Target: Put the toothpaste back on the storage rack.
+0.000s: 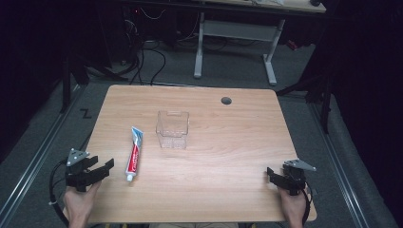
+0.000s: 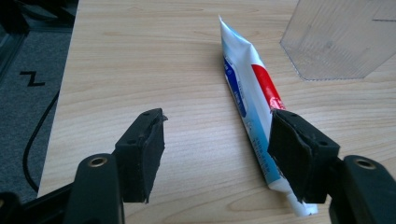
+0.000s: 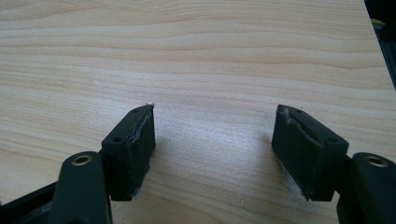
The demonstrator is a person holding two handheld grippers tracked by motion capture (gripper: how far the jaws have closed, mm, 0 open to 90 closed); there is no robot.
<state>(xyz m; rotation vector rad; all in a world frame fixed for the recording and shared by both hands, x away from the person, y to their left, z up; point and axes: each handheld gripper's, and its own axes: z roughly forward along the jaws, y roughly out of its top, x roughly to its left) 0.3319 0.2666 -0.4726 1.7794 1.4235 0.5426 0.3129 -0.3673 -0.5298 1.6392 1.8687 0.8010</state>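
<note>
On the wooden table (image 1: 228,156), a toothpaste tube (image 1: 134,153) was seen lying flat near the left edge, its cap end toward the person, with a clear plastic container (image 1: 172,129) standing just beside its far end. The left gripper (image 1: 102,167) was held near the tube with its jaws spread wide and nothing between them; in the left gripper view the tube (image 2: 254,107) lay partly behind the jaw on that view's right. The right gripper (image 1: 275,175) was held at the table's right edge, well apart from the tube, its jaws likewise released over bare wood.
</note>
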